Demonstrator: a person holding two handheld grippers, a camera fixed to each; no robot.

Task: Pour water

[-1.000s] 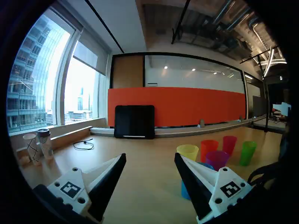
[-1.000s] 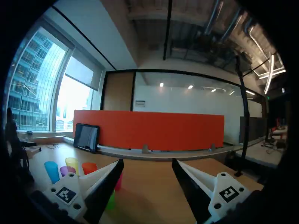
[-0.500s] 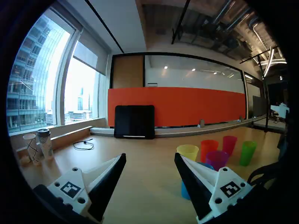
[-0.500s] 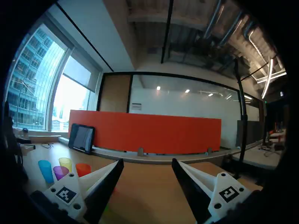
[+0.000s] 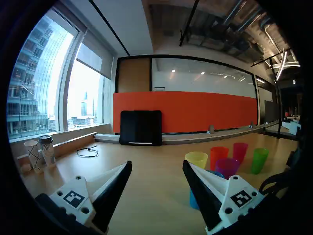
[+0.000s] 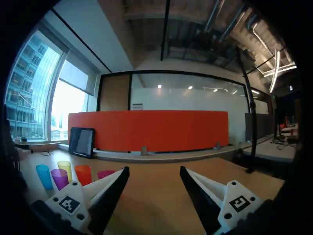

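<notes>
Several coloured plastic cups stand in a cluster on the wooden table. In the left gripper view I see a yellow cup [image 5: 196,159], an orange cup [image 5: 218,155], a pink cup [image 5: 240,151], a green cup [image 5: 259,160], a purple cup [image 5: 227,167] and a blue cup [image 5: 193,198] partly behind my right finger. My left gripper [image 5: 156,178] is open, just short of the cups, holding nothing. In the right gripper view the blue cup [image 6: 43,176], purple cup [image 6: 60,178], yellow cup [image 6: 65,169], orange cup [image 6: 83,174] and pink cup [image 6: 105,174] sit at lower left. My right gripper [image 6: 154,184] is open and empty.
A black tablet [image 5: 140,127] leans against the orange partition [image 5: 184,111] at the table's back. Two paper coffee cups [image 5: 41,152] stand at the left by the window ledge, with a black cable [image 5: 88,151] nearby. Bare wooden tabletop [image 6: 164,196] stretches ahead of the right gripper.
The right gripper view has swung and shifted: the cups now sit clear at lower left, farther from its fingers. The left gripper has held still.
</notes>
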